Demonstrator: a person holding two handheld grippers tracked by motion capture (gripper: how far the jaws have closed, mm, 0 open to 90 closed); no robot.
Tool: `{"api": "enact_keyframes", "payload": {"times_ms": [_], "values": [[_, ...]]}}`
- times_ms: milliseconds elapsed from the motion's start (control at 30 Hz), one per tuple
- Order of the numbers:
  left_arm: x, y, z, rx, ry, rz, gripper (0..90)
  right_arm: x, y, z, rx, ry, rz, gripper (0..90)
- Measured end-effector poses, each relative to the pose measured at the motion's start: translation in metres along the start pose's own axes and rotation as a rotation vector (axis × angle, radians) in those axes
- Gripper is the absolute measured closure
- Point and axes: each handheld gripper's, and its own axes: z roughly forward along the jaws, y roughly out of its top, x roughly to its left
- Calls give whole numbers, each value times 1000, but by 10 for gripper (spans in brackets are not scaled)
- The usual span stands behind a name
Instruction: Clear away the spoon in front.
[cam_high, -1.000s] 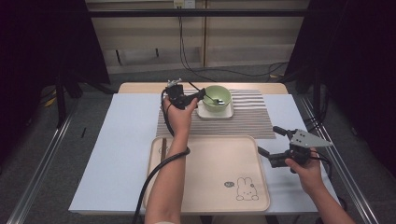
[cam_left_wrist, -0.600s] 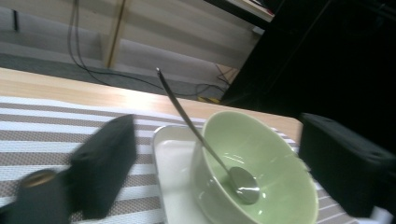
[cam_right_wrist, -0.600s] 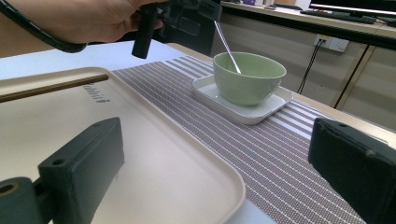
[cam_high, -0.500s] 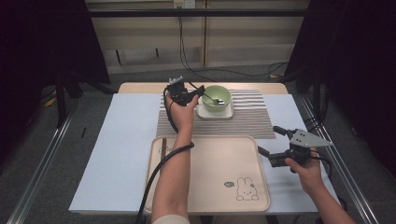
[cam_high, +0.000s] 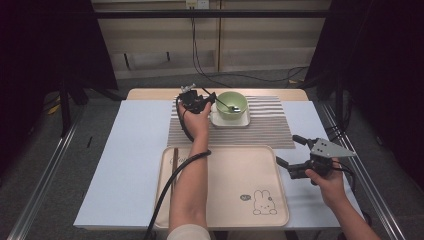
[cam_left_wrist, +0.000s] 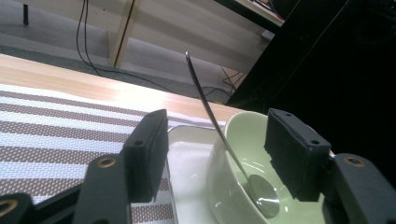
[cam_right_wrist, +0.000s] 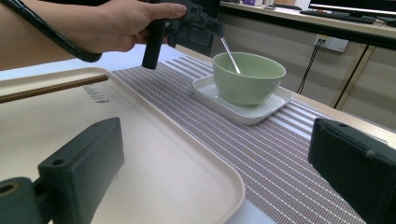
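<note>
A light green bowl (cam_high: 232, 104) stands on a white square plate (cam_high: 230, 120) at the back of the striped mat (cam_high: 260, 131). A metal spoon (cam_left_wrist: 209, 113) leans inside the bowl (cam_left_wrist: 233, 140), its handle rising up and to the left. My left gripper (cam_high: 208, 99) hovers just left of the bowl's rim, open, with the spoon handle standing between its jaws (cam_left_wrist: 217, 156) and touching neither. My right gripper (cam_high: 287, 150) is open near the tray's right edge, holding nothing. In the right gripper view the bowl (cam_right_wrist: 249, 77), the spoon (cam_right_wrist: 229, 55) and the left gripper (cam_right_wrist: 191, 25) lie ahead.
A beige tray (cam_high: 225, 200) with a rabbit print lies at the table's front. A pair of dark chopsticks (cam_high: 174, 167) rests along its left side. The pale blue table top (cam_high: 125, 150) spreads around the mat and tray.
My left gripper has edged right toward the bowl, bringing its jaws around the spoon handle. The right gripper has stayed put.
</note>
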Motion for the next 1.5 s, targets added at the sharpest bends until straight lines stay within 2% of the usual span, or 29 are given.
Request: {"api": "enact_keyframes", "payload": {"times_ms": [100, 300, 333, 367, 433, 533, 633, 767, 833, 1067, 1200, 1233, 1333, 1433, 1500], "values": [[3, -3, 4, 6, 23, -3, 463, 0, 0, 0, 4, 0, -6, 31], [6, -8, 12, -9, 11, -21, 541, -1, -1, 0, 3, -1, -16, 31], [6, -9, 12, -10, 19, -21, 553, -1, -1, 0, 5, -2, -15, 31], [6, -10, 13, -15, 6, -17, 572, -1, 0, 1, 0, -5, -14, 31], [5, -11, 14, -21, 16, -18, 608, 0, 0, 1, -1, -8, -16, 31], [4, -11, 16, -25, 6, -3, 642, 0, -1, 1, -3, -9, -15, 31], [2, -11, 17, -37, -4, -18, 645, 0, -1, 1, 6, 1, -12, 32], [2, -10, 19, -33, 4, -14, 647, 0, 0, 1, 3, -4, -14, 31], [2, -10, 21, -44, 1, -33, 652, 0, 0, 1, 7, -1, -10, 32], [1, -10, 25, -62, 10, -24, 697, -1, 0, 1, 8, 3, -18, 32], [0, -11, 26, -77, 7, -37, 700, -1, 0, 1, 6, 0, -11, 31], [0, -11, 27, -81, 7, -51, 707, -1, 0, 1, 6, 0, -14, 31], [0, -13, 28, -85, 10, -37, 715, -1, 0, 0, 7, 0, -13, 31], [0, -14, 29, -104, 0, -60, 717, -1, 0, 1, -1, -2, -14, 31], [0, -15, 28, -98, -5, -43, 719, -1, 0, 0, -1, 0, -13, 31]]}}
